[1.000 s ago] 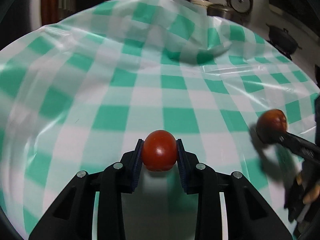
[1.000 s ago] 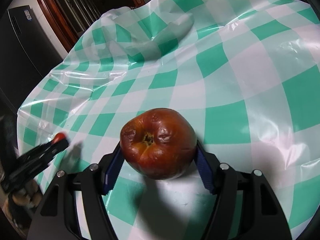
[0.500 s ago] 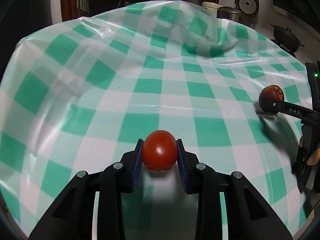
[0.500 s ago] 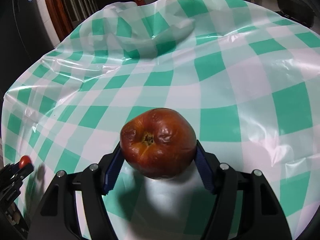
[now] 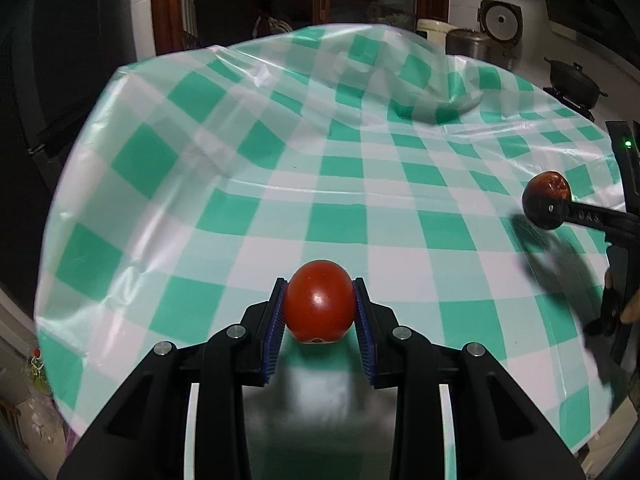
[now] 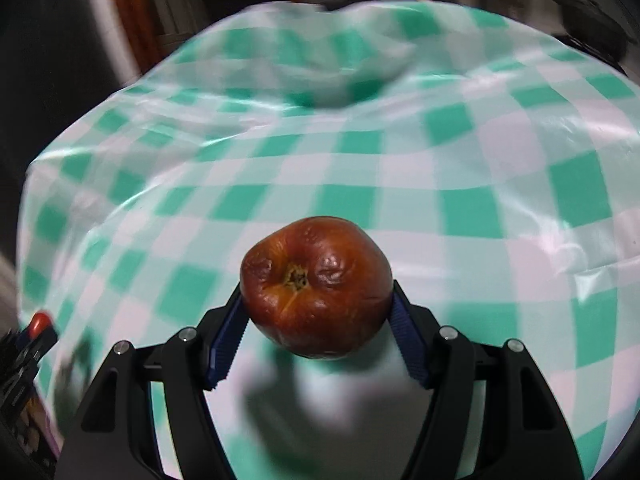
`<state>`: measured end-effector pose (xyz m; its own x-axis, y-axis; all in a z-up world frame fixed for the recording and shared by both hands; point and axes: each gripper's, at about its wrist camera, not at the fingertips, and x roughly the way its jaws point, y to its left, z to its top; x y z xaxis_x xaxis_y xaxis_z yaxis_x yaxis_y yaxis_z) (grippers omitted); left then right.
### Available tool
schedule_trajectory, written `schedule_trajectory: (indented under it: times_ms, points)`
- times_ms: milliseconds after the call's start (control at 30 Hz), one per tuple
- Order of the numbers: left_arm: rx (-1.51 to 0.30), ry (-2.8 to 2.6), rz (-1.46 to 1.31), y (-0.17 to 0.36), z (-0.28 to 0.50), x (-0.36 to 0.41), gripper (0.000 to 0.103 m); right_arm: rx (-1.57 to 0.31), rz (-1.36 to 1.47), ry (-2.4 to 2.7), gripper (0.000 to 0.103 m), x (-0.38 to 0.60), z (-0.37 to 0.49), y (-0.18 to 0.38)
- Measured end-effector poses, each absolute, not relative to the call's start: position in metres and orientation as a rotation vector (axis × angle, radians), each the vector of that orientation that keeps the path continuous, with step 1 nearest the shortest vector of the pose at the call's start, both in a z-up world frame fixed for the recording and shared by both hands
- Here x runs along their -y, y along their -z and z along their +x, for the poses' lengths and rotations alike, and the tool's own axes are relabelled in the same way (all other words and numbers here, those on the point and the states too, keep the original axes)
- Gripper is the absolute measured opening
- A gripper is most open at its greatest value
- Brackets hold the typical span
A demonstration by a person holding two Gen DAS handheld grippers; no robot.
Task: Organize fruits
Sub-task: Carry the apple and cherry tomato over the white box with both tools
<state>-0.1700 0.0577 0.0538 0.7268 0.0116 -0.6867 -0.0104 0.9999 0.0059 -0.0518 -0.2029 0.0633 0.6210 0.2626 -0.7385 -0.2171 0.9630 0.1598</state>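
Note:
My left gripper [image 5: 320, 312] is shut on a smooth red tomato [image 5: 320, 306] and holds it above the green-and-white checked tablecloth [image 5: 280, 200]. My right gripper [image 6: 318, 320] is shut on a wrinkled dark red-brown fruit [image 6: 316, 286], stem end facing the camera, also above the cloth. In the left wrist view the right gripper [image 5: 560, 212] with its brown fruit [image 5: 546, 200] shows at the right edge. In the right wrist view the tomato [image 6: 40, 320] shows at the far left edge.
The tablecloth [image 6: 400, 160] is wrinkled, with a raised fold at the far side [image 5: 432, 104]. Behind the table stand a rice cooker [image 5: 468, 44], a black pot [image 5: 576, 84] and a dark wooden door frame [image 5: 160, 8].
Both grippers have risen and tilted up, so more of the room behind the table shows. Each keeps its fruit. The right wrist view is now blurred by motion.

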Motion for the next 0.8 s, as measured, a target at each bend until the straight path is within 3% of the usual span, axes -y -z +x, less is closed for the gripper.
schedule_trajectory:
  times_ms: [467, 800]
  points:
    - [-0.751, -0.395, -0.085, -0.038, -0.347, -0.217, 0.031, -0.799, -0.247, -1.049, 0.068, -0.048, -0.241, -0.091]
    - [-0.73, -0.532, -0.117, -0.044, -0.432, -0.272, 0.031, -0.803, -0.434, -1.211, 0.068, -0.137, -0.306, -0.073]
